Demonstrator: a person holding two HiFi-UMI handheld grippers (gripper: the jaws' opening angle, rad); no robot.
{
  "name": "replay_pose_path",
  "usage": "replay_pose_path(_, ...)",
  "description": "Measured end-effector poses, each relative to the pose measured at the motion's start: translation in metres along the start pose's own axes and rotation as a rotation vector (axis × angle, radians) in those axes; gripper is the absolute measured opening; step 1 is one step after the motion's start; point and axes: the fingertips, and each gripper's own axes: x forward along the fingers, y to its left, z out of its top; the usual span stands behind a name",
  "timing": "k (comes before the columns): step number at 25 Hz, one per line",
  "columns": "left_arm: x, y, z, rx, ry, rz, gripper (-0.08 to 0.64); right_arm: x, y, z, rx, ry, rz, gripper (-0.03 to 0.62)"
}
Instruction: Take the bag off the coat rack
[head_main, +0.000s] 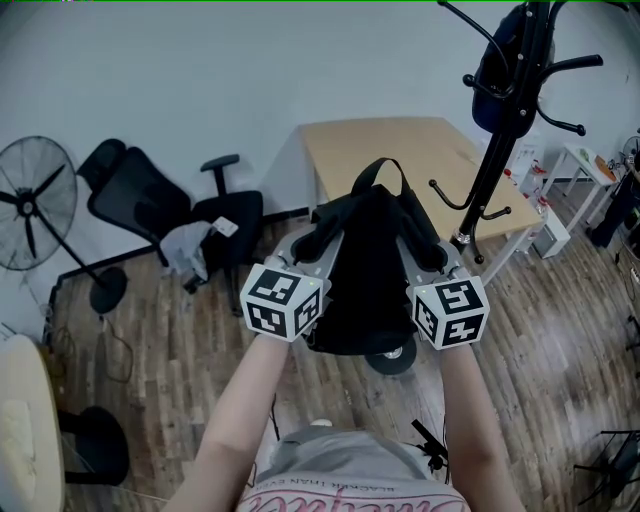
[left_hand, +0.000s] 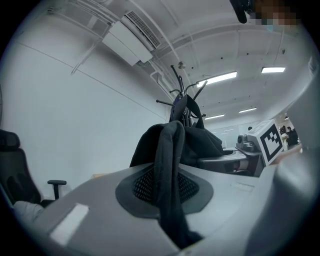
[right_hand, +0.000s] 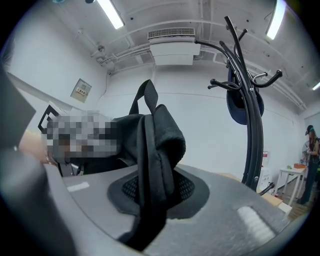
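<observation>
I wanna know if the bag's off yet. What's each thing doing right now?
Coat rack, upright, something dark blue hanging on it.
Black backpack, off the rack, held up.
Left gripper, shut on a backpack strap.
Right gripper, shut on a backpack strap.

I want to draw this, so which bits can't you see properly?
- Coat rack: its top is cut off by the head view's upper edge.
- Dark thing hanging on the rack: too small and shadowed in every view to name.
- Round object: head view, mostly hidden behind the black bag.
</observation>
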Motion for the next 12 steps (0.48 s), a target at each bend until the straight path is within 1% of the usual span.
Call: replay_pose_path(12, -0.0001, -0.0033, 0.0075, 0.000, -0.005, -0.028, 0.060, -0.0036, -0.0013, 0.0053, 0.006, -0.007, -0.019, 0.071)
